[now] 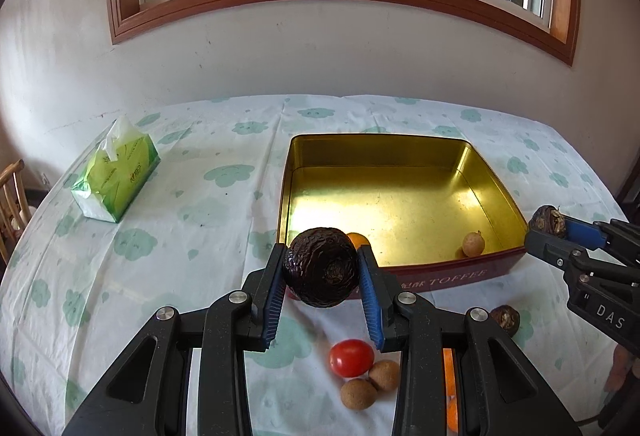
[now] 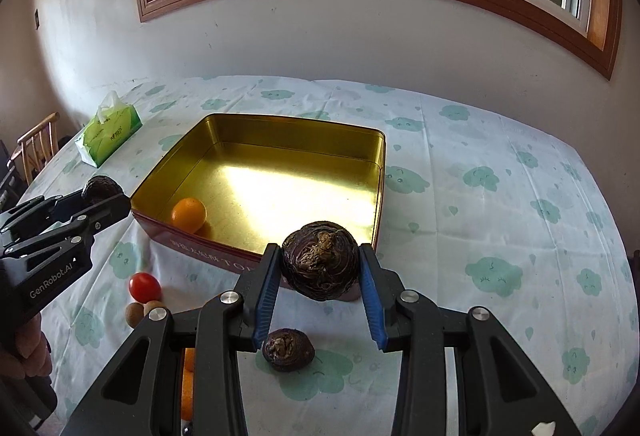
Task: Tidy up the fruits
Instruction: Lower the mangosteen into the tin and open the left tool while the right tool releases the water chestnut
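My left gripper (image 1: pixel 322 256) is shut on a dark, wrinkled water chestnut (image 1: pixel 320 274), held just before the near wall of the gold-lined tin (image 1: pixel 494 187). My right gripper (image 2: pixel 319 256) is shut on a second water chestnut (image 2: pixel 320 262) at the tin's (image 2: pixel 382 171) near right corner. Each view shows the other gripper from the side, still gripping its chestnut: the right gripper (image 1: pixel 548 232) and the left gripper (image 2: pixel 114 197). Inside the tin lie an orange (image 2: pixel 189 213) and a longan (image 1: pixel 473 244). On the cloth in front are a red tomato (image 1: pixel 351 357), two longans (image 1: pixel 370 384) and another water chestnut (image 2: pixel 288 350).
A green tissue pack (image 1: pixel 116 175) lies at the back left of the table. A wooden chair (image 2: pixel 36 147) stands past the left edge. Orange fruit (image 1: pixel 450 396) shows partly under the left gripper's body. A hand (image 2: pixel 28 352) holds the left gripper's handle. The wall and window are behind.
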{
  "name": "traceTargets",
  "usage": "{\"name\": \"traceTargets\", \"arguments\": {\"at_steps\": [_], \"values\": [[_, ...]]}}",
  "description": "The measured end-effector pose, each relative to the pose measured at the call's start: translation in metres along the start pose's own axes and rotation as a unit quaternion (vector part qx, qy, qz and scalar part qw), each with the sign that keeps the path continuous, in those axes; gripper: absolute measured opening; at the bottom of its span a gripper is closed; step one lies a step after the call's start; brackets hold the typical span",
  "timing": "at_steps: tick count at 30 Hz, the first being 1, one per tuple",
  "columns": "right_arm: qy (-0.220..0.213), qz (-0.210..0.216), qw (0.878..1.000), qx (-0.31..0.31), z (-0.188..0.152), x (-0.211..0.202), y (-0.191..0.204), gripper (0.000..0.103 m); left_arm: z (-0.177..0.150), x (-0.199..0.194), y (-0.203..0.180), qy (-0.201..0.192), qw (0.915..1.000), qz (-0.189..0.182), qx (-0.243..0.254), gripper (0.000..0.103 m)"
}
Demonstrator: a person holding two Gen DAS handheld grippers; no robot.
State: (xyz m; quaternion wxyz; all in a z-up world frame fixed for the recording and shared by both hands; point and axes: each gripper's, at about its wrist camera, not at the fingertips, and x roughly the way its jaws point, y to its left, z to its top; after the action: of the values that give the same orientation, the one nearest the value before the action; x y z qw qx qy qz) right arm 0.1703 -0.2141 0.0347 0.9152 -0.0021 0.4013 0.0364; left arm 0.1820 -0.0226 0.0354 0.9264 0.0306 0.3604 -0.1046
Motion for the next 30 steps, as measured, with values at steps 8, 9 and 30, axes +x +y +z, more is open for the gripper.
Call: {"name": "traceTargets", "arguments": {"at_steps": [8,9,30], "values": [[0.015,0.003,1.0,-0.002,0.014,0.029,-0.001,0.035,0.009,0.028,-0.005,0.016,0.9999,-0.002,0.006,0.036],[0.018,0.004,1.0,-0.001,0.015,0.033,-0.001,0.035,0.008,0.031,-0.005,0.019,0.9998,-0.002,0.006,0.036],[0.05,0.015,0.999,0.0,0.014,0.068,0.0,0.036,0.007,0.06,-0.009,0.043,0.999,0.006,0.008,0.036]]}}
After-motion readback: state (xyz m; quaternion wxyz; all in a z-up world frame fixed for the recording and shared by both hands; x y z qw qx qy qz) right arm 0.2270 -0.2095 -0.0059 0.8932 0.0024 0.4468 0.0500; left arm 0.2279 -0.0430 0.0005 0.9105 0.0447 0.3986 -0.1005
